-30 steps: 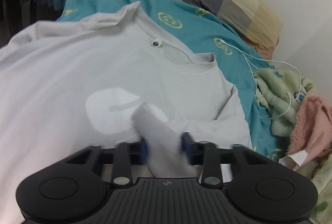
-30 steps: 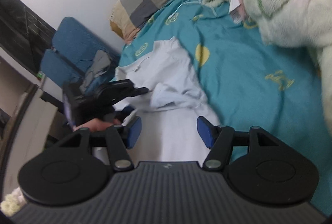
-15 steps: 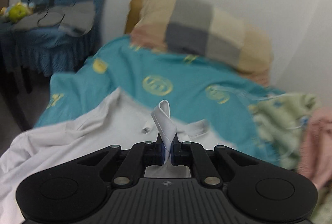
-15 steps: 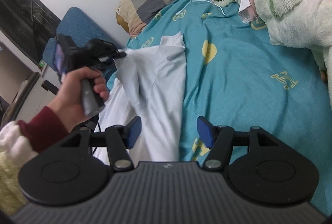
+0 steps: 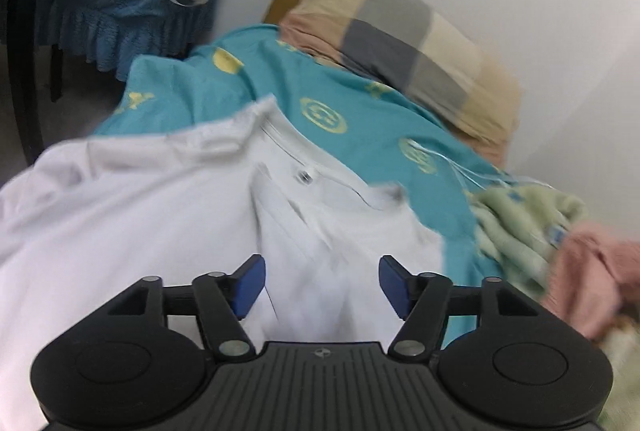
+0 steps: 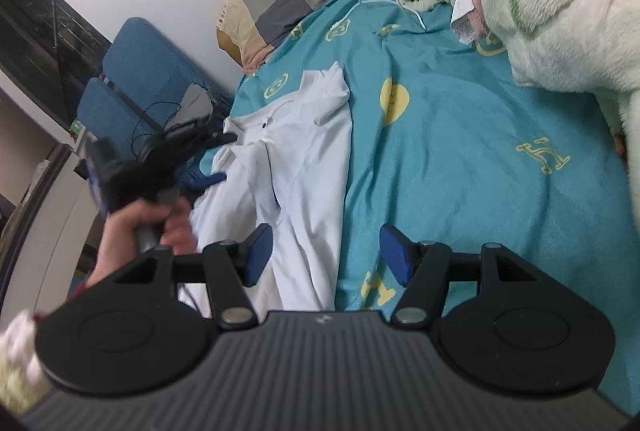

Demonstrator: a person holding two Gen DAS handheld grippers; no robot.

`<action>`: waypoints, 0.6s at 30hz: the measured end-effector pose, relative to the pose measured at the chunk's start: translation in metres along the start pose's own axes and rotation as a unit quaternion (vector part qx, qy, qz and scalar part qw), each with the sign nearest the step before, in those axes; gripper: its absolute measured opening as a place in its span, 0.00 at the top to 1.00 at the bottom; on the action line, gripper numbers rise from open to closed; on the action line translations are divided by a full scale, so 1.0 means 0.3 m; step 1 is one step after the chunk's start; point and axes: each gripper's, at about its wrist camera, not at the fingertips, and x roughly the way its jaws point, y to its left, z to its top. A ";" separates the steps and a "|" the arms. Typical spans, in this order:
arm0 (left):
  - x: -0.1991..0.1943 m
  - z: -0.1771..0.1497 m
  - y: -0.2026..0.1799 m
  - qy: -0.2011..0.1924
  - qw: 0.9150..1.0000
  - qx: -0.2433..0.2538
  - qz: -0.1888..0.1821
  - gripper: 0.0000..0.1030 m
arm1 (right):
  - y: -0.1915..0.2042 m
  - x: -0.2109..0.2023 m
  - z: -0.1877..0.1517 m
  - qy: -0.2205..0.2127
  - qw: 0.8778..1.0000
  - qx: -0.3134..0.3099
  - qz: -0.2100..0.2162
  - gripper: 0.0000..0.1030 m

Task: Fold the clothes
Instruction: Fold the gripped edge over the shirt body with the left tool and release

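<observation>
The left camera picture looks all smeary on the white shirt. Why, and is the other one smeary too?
Left wrist view: the white shirt and the pink fluffy blanket are streaked with motion blur, while the left claw stays sharp. Right wrist view: the bedsheet is crisp; only the person's hand is soft.

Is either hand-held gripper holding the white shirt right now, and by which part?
Neither. The left hand-held gripper has just opened above the white shirt; the right hand-held gripper is open too.

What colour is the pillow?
The pillow is checked tan, cream, grey and pink; the left wrist view shows it best.
</observation>
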 end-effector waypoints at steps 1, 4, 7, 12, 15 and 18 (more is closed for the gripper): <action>-0.020 -0.030 -0.010 0.007 1.000 0.002 -0.002 0.36 | -0.001 -0.007 0.002 -0.003 1.000 0.001 0.000 0.39; -0.039 -0.116 -0.019 0.017 1.000 -0.004 0.013 0.36 | -0.006 -0.023 0.006 -0.008 1.000 0.002 -0.002 0.39; -0.025 -0.181 -0.015 0.031 0.999 -0.016 0.007 0.44 | -0.011 -0.027 0.006 -0.009 1.000 0.001 -0.005 0.39; -0.051 -0.204 -0.019 0.024 1.000 -0.004 0.003 0.94 | -0.024 -0.021 0.008 -0.008 1.000 0.007 -0.007 0.39; -0.124 -0.174 -0.004 0.003 1.000 -0.010 0.001 0.95 | -0.032 -0.016 0.008 -0.006 1.000 0.013 -0.005 0.39; -0.143 -0.154 0.033 -0.011 0.998 0.007 0.065 0.95 | -0.035 -0.014 0.008 -0.005 1.000 0.016 -0.002 0.39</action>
